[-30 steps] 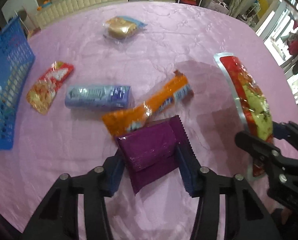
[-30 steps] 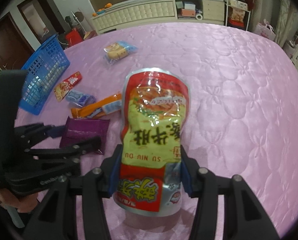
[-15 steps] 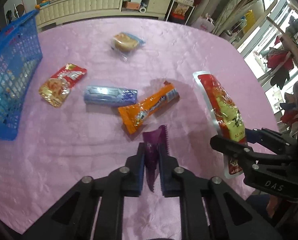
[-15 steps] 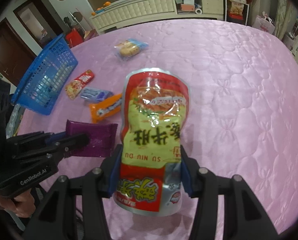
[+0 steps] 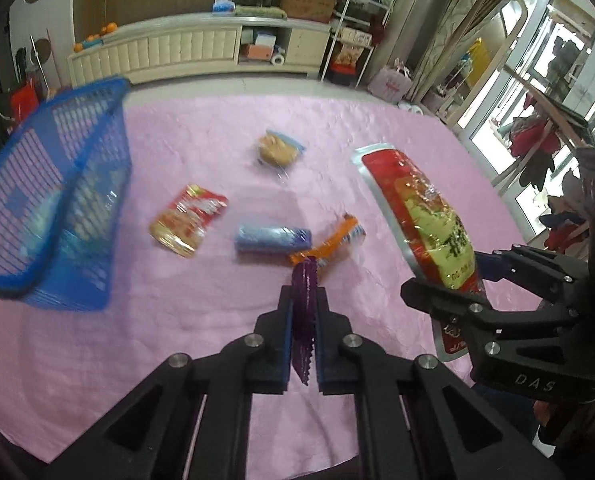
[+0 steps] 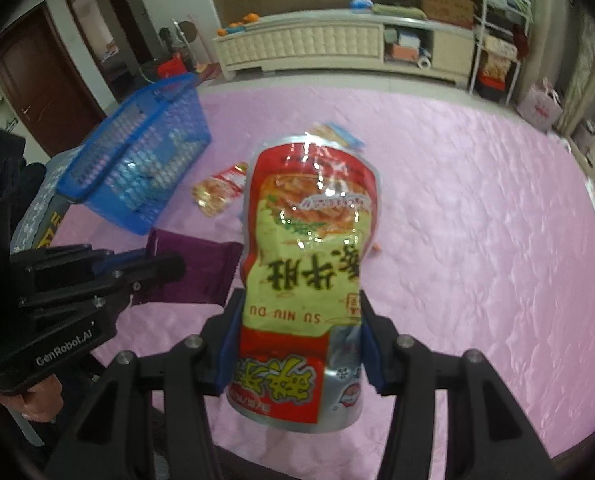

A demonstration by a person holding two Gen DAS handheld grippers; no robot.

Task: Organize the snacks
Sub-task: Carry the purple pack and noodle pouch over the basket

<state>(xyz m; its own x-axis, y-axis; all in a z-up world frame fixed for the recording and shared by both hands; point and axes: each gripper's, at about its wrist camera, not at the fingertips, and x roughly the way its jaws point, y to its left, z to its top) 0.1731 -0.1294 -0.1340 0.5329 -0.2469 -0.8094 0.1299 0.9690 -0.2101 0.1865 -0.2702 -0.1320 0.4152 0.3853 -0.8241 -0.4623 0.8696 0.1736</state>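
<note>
Two packets are already up in my tools, and the rest lie spread over the pink quilted bed (image 5: 377, 128), which carries everything here. The blue plastic basket (image 5: 57, 184) sits at the far left edge, tilted in my view, with what look like pale packets already inside; I judge it the place where the snacks are meant to go.

My right tool (image 6: 293, 344) is clamped on the big red and yellow foil pouch (image 6: 309, 248), gripped low across its width so the long bag stands upright and does not fold over. My left tool (image 5: 302, 320) is pinched together on the purple sachet (image 5: 304, 300), held edge-on by its flat faces, since so thin a thing gives no other hold.

Four snacks lie on the bed: a red and yellow packet (image 5: 187, 220) nearest the basket, a blue roll-shaped pack (image 5: 272, 240) beside it to the right, an orange bar wrapper (image 5: 329, 246) just beyond my purple sachet, and a clear-wrapped bun (image 5: 278, 152) farther off. Carrying both loads leftward to the basket seems the sensible next move.
</note>
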